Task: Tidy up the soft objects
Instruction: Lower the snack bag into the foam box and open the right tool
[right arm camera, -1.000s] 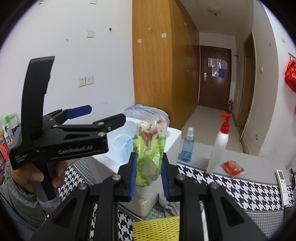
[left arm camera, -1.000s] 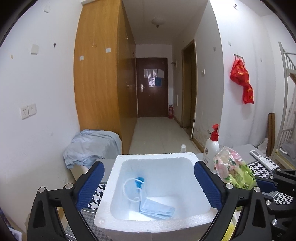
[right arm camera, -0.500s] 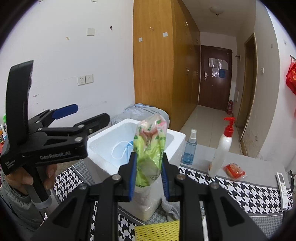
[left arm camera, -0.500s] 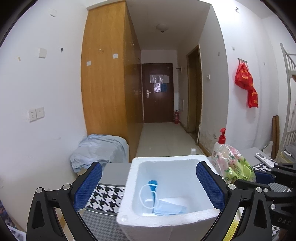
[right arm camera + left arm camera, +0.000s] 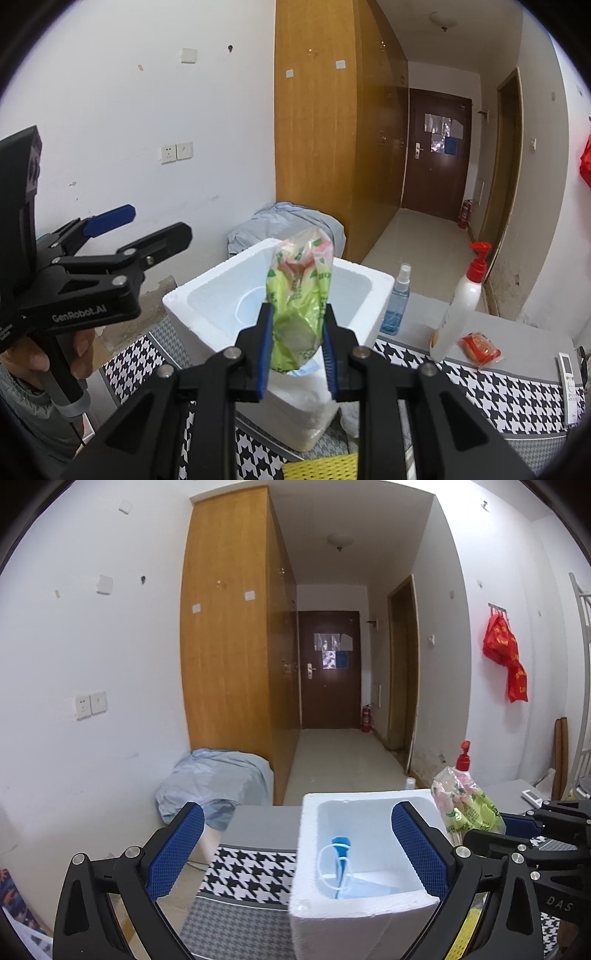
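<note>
The white foam box (image 5: pixel 284 332) is taking up the middle of the worktop (image 5: pixel 517 391), its mouth lying open upward. The right claw (image 5: pixel 297 343) is clamping a green packet (image 5: pixel 299 295) just over the near rim. The left claw (image 5: pixel 291 853), spread wide, is hanging beside the box's left wall. A blue spray bottle (image 5: pixel 397 306), pump bottle (image 5: pixel 461 306) and red packet (image 5: pixel 478 347) are crowding the right side.
</note>
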Demonstrator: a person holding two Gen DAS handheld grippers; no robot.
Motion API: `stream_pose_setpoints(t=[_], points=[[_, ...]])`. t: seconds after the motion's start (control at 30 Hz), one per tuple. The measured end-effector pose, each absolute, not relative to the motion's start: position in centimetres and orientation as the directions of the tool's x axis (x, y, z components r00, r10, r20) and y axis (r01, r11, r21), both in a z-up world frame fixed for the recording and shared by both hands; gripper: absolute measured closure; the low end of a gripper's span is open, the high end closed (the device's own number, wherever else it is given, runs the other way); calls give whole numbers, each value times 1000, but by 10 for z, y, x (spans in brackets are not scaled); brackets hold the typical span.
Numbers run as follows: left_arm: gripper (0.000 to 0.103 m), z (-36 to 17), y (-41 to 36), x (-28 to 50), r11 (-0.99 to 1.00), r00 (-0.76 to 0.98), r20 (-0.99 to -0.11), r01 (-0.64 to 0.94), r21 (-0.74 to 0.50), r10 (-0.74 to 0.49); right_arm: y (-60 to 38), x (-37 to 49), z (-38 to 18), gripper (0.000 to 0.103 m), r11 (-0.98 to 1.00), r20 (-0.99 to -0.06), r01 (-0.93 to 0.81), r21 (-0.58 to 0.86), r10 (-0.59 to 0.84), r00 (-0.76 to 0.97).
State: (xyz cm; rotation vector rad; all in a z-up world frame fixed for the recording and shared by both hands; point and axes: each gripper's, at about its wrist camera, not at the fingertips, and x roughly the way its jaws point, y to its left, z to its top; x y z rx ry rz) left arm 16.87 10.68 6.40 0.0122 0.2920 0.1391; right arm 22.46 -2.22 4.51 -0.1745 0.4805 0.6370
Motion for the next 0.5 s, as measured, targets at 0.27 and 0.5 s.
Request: stream_pose_setpoints(t=[0.27, 0.5], points=[[1, 61, 120, 167, 989, 946, -289, -144, 24, 145, -6, 237, 42, 75, 784, -501, -621, 4, 539, 677], [1, 55, 127, 168, 989, 939, -309, -143, 35, 147, 2, 249, 37, 75, 789, -518, -613, 21, 534, 669]])
